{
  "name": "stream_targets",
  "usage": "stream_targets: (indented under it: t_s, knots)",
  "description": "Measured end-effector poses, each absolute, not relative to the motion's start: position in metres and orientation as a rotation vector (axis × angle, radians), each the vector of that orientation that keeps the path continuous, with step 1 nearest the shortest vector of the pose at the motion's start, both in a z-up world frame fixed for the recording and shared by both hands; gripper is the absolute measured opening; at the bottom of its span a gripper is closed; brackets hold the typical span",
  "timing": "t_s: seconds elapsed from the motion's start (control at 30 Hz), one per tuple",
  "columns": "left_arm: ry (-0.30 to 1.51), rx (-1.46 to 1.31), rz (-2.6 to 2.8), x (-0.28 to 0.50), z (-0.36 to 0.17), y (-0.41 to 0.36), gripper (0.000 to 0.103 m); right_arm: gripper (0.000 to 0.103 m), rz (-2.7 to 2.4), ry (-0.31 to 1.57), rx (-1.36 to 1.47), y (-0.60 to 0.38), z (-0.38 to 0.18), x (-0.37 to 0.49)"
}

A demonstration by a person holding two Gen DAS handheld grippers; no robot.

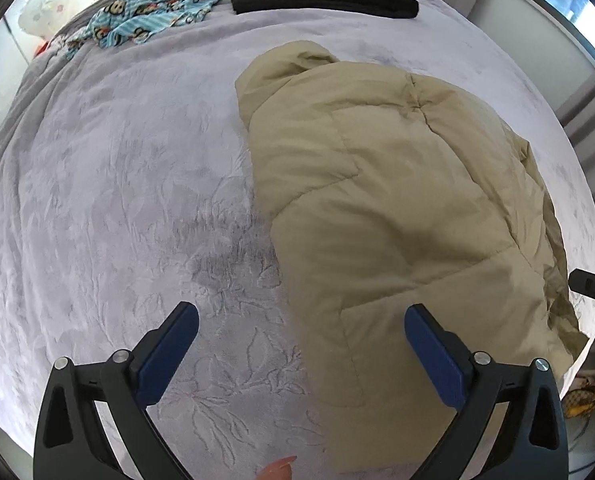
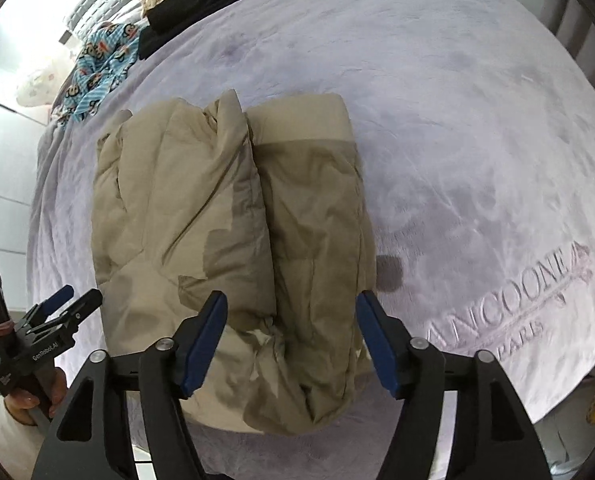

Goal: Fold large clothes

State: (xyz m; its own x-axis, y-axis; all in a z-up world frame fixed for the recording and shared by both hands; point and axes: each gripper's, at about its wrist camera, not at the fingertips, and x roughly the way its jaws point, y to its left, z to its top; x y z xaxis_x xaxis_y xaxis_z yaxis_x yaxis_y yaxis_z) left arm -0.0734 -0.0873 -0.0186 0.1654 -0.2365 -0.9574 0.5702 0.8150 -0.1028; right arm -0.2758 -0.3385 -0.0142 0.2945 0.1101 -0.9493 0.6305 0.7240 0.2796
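Now the tan jacket [image 2: 233, 240] lies folded lengthwise mid-frame on the bed [image 2: 477, 140]. Both hand-held grippers (left [image 1: 301, 320], right [image 2: 291, 304]) hover wide, gripping nothing. Next, probably, grasp the near hem and fold it over.

A home bedroom: bed under a lilac embossed blanket [image 1: 117, 200], scattered clothes, monkey-print fabric [image 1: 153, 4].

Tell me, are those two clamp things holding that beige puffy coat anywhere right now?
No. Both the left gripper and the right gripper stand open above the folded beige coat on the bed; neither pinches any fabric.
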Motion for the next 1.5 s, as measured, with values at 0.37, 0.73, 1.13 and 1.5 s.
stream_targets:
  t_s: [0.37, 0.73, 1.13, 1.5]
  knots:
    - [1.363, 0.210, -0.562, -0.061, -0.036, -0.093, 0.103, 0.093, -0.264, 1.298, 0.778, -0.373, -0.043, -0.251]
    - [1.395, 0.181, -0.573, -0.050, -0.044, -0.102, 0.103, 0.103, -0.074, 1.294, 0.843, -0.388, -0.065, -0.233]
    - [1.498, -0.149, -0.767, -0.005, -0.068, -0.073, 0.103, 0.103, -0.003, 1.349, 0.993, -0.410, -0.111, -0.219]
    - [1.613, -0.352, -0.903, 0.019, -0.122, -0.090, 0.103, 0.103, 0.178, 1.242, 1.183, -0.405, -0.137, -0.197]
